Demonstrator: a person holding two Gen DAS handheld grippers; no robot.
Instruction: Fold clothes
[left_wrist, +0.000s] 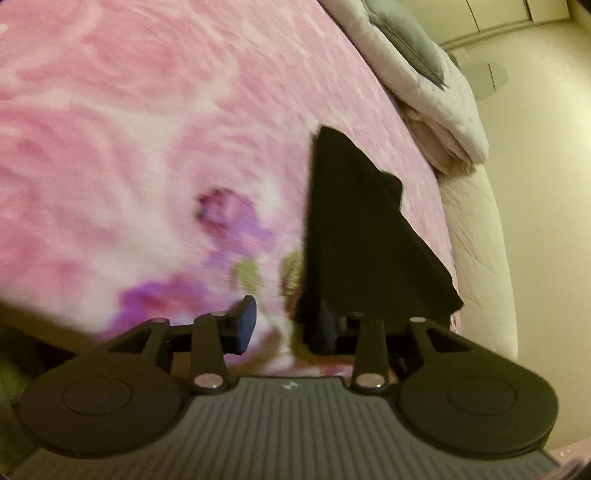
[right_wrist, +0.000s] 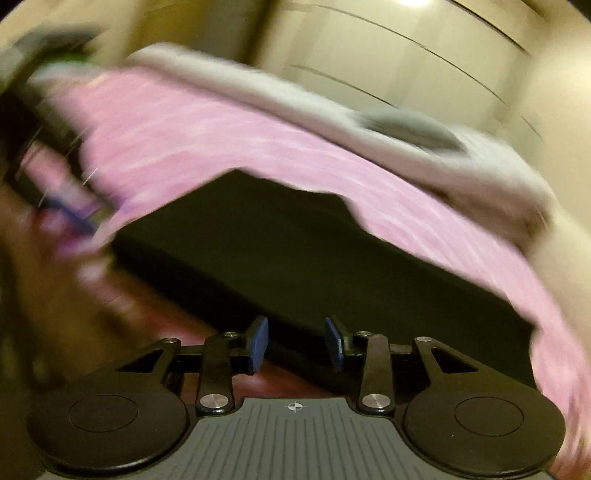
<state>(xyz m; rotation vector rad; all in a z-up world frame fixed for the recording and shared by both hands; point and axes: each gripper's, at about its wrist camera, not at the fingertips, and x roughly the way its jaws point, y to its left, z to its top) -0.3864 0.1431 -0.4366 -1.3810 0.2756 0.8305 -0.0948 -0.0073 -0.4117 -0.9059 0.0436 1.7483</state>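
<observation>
Left tongs (left_wrist: 286, 325) parted | right tongs (right_wrist: 295, 343) parted | black garment (left_wrist: 354, 229) apparently folded on bedspread (left_wrist: 147, 129)

A black garment (left_wrist: 354, 229) lies on the pink flowered bed (left_wrist: 147, 147), one corner draped over the right finger of the left gripper (left_wrist: 286, 325), whose fingers (left_wrist: 246, 321) stand apart.

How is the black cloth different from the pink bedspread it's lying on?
The black cloth is plain and dark; the pink bedspread has purple and green flowers. The black cloth is small and folded with a pointed corner; the pink bedspread is spread out flat across the bed. Both are soft fabric.
</observation>
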